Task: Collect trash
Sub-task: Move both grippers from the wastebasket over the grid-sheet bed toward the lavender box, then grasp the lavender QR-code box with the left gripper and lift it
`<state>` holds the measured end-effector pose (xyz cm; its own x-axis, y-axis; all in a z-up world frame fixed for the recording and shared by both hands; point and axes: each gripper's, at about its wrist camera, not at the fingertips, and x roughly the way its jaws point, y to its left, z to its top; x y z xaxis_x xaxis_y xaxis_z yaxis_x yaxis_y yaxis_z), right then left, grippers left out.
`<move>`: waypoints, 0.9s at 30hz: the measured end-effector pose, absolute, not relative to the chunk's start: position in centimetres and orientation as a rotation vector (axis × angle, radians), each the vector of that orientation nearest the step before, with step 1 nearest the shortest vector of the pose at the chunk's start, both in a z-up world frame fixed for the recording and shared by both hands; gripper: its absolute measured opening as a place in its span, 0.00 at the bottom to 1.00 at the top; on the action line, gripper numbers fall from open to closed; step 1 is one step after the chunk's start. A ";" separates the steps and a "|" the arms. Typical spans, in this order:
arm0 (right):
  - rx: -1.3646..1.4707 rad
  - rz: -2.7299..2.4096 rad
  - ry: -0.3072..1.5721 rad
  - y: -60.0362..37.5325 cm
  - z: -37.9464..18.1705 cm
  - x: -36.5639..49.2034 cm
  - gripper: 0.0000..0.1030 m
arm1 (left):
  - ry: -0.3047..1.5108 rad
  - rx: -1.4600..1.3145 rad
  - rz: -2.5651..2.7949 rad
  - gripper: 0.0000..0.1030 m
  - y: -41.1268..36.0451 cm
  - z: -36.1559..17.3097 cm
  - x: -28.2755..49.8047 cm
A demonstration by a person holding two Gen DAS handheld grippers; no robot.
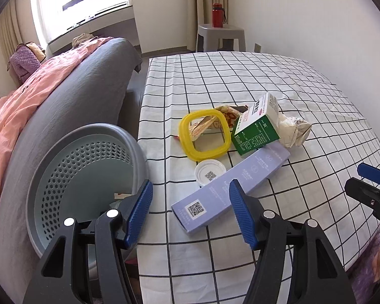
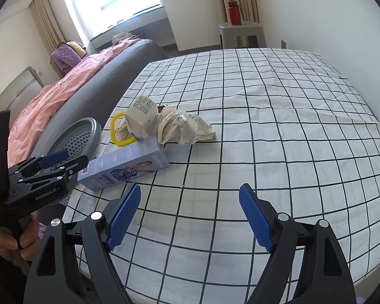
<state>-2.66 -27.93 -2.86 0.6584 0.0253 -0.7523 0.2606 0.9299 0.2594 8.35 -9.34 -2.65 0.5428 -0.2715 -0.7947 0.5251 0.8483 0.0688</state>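
Trash lies on the checked tablecloth (image 1: 266, 81): a long lilac box (image 1: 230, 187), a yellow square ring (image 1: 204, 136), a white round lid (image 1: 209, 172), a green-and-white carton (image 1: 257, 129), crumpled paper (image 1: 295, 129) and a printed wrapper (image 1: 228, 116). A grey-blue perforated bin (image 1: 81, 177) stands left of the table with a few scraps inside. My left gripper (image 1: 188, 197) is open and empty, over the table's near left edge by the lilac box. My right gripper (image 2: 190, 202) is open and empty above bare cloth, right of the lilac box (image 2: 125, 167) and paper (image 2: 185, 126).
A grey sofa (image 1: 88, 86) with a pink blanket (image 1: 25, 106) runs along the left, close behind the bin. A grey stool (image 1: 221, 36) with a red bottle (image 1: 217, 14) stands at the far wall. The cloth's right half (image 2: 291, 126) holds nothing.
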 end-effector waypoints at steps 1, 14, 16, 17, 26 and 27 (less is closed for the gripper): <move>0.370 -0.137 0.846 -28.2 -3.0 -2.6 0.76 | 0.878 0.327 -0.496 0.58 -9.7 -2.8 8.5; 0.439 -0.118 0.847 -29.7 -4.0 -2.8 0.76 | 0.935 0.369 -0.612 0.64 -11.9 -4.5 10.0; 0.442 -0.116 0.842 -29.7 -4.0 -2.8 0.76 | 0.942 0.368 -0.618 0.64 -11.9 -4.5 10.0; 0.444 -0.116 0.840 -29.7 -4.0 -2.9 0.76 | 0.946 0.367 -0.621 0.64 -11.9 -4.5 9.9; 0.451 -0.116 0.829 -29.9 -3.8 -3.3 0.76 | 0.964 0.376 -0.637 0.64 -12.2 -5.1 9.0; 0.452 -0.116 0.828 -29.9 -3.8 -3.3 0.76 | 0.963 0.379 -0.638 0.64 -12.3 -5.1 8.9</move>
<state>-3.35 -29.90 -3.75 0.6760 0.0739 -0.7332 0.2727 0.8993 0.3420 8.90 -12.27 -5.06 0.4105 -0.3311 -0.8496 0.6534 0.7568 0.0208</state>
